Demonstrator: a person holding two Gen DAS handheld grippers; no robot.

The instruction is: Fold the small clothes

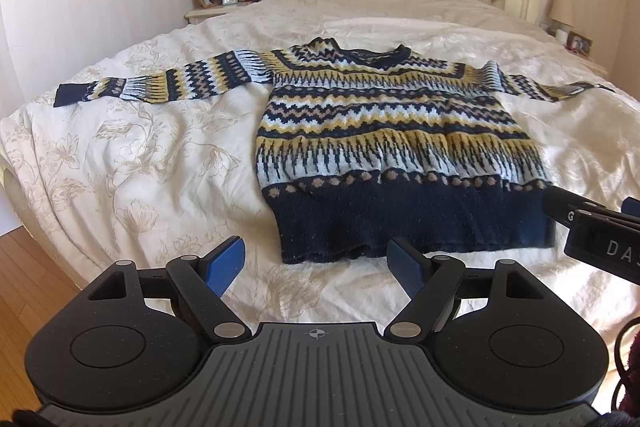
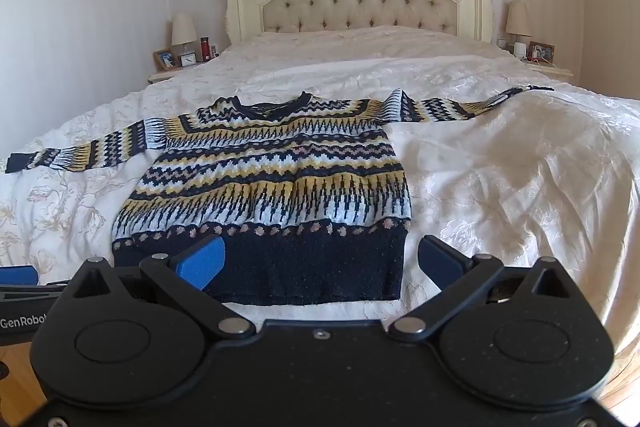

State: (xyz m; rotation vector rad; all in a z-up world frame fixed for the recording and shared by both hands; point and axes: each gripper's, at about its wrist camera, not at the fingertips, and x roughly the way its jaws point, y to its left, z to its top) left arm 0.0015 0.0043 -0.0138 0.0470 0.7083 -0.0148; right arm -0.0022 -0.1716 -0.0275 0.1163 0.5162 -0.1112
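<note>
Both grippers [image 1: 316,267] [image 2: 320,261] gape (sweater [image 1: 396,147] flat)

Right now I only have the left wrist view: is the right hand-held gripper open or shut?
Observer: The right hand-held gripper is open, its jaws wide apart and holding nothing.
Operator: Where are its fingers relative to the sweater?
Observer: One blue finger shows in front of the navy hem of the sweater. The other is off the sweater's right edge, over the bedspread.
</note>
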